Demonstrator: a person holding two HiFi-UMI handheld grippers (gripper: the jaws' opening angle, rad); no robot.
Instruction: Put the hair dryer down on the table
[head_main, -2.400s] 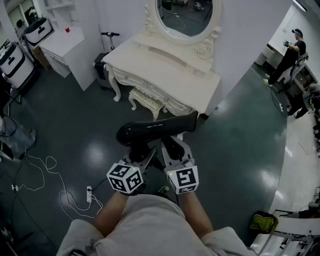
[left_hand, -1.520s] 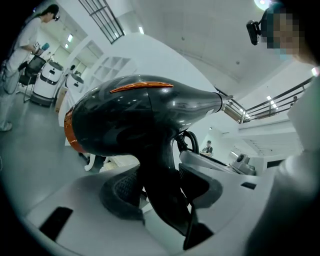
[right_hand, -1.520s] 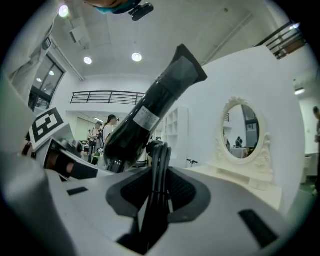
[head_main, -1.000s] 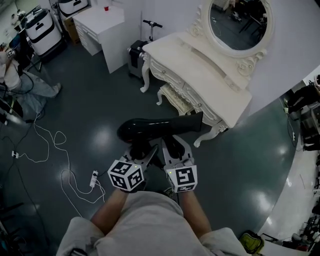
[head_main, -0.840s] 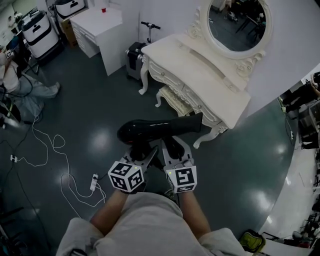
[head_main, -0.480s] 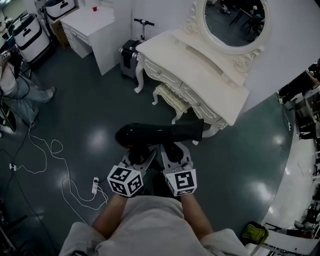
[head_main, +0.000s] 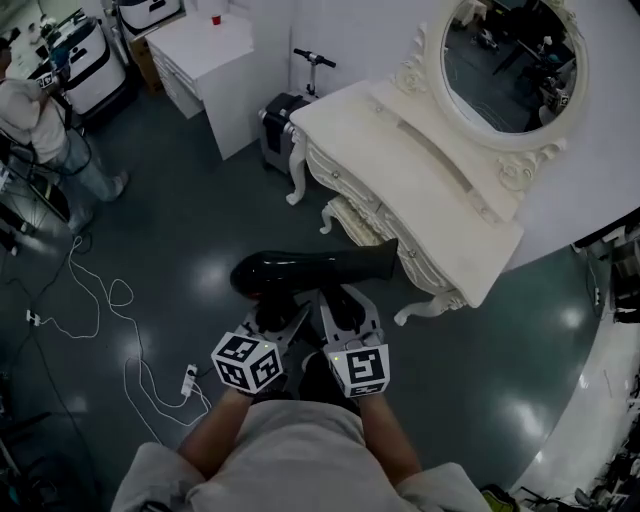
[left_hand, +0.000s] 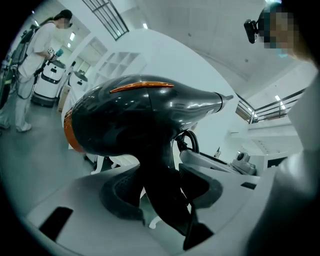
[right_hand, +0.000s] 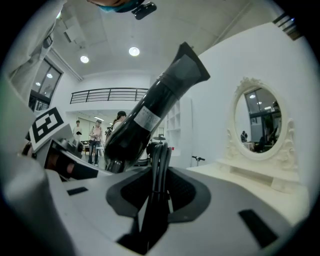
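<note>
**Head view.** My left gripper (head_main: 275, 312) and my right gripper (head_main: 340, 308) are side by side in front of my body, each with its marker cube toward me. The black hair dryer (head_main: 310, 272) is carried in the air above the dark floor (head_main: 180, 230). Its rounded body is at the left and its nozzle points right. It is near the front edge of the cream worktop (head_main: 420, 190) but does not rest on it. An oval mirror (head_main: 512, 62) stands at the back of the worktop.

**Left gripper view.** My left gripper is closed on the handle (left_hand: 160, 185) of the hair dryer, with a pad pressing each side.

**Right gripper view.** My right gripper is narrowed onto the bundled black cord (right_hand: 159, 165), which stands upright between its pads. The hair dryer slants up and to the right above it.
</note>
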